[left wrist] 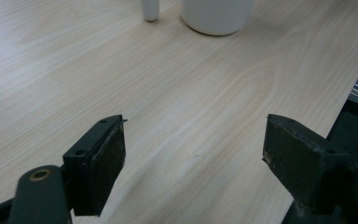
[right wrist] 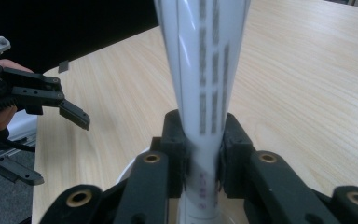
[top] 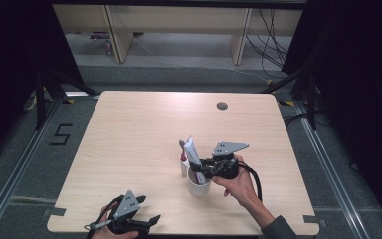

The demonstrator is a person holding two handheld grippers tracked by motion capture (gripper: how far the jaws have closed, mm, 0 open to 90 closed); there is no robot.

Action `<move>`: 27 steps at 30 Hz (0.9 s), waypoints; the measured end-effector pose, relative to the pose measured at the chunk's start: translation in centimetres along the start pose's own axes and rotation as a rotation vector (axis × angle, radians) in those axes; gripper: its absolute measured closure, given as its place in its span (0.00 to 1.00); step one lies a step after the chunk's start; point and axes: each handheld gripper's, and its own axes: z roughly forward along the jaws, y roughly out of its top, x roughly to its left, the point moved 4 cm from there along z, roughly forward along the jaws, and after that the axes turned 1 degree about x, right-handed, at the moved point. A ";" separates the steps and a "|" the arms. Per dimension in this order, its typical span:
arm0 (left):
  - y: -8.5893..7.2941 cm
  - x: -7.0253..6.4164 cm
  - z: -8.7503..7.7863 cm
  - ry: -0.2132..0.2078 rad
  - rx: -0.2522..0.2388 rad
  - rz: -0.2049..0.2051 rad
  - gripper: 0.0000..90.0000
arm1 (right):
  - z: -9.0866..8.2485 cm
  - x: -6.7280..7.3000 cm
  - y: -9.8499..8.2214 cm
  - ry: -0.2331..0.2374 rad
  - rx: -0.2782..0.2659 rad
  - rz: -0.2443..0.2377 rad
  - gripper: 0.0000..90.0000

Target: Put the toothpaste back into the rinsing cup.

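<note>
Idling my left gripper [top: 146, 211] at the near table [top: 129, 129] edge, jaws wide, nothing between them; the cup [left wrist: 216, 16] sits well ahead of its fingertips. Right gripper [right wrist: 200, 149] is pinched narrow on the tube [right wrist: 200, 70], which stands tilted in the cup [top: 198, 185] right under the fingers [right wrist: 175, 140]. Risks I see: the grip is low on the tube, so it could pivot or slip. Lifting off-axis may drag the rim and tip the cup, or knock the small white bottle [top: 183, 167] just beside it.
</note>
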 end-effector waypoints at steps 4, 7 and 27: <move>0.0 0.0 0.0 0.001 0.000 -0.001 0.23 | 0.0 0.2 -0.1 -0.007 0.008 -0.001 0.82; -0.1 0.1 -0.1 -0.004 0.012 0.014 0.23 | -0.1 0.4 -0.1 -0.010 0.020 -0.010 0.82; 0.0 0.0 0.0 -0.001 0.002 0.002 0.23 | -1.4 0.0 0.3 -0.005 -0.031 0.033 0.68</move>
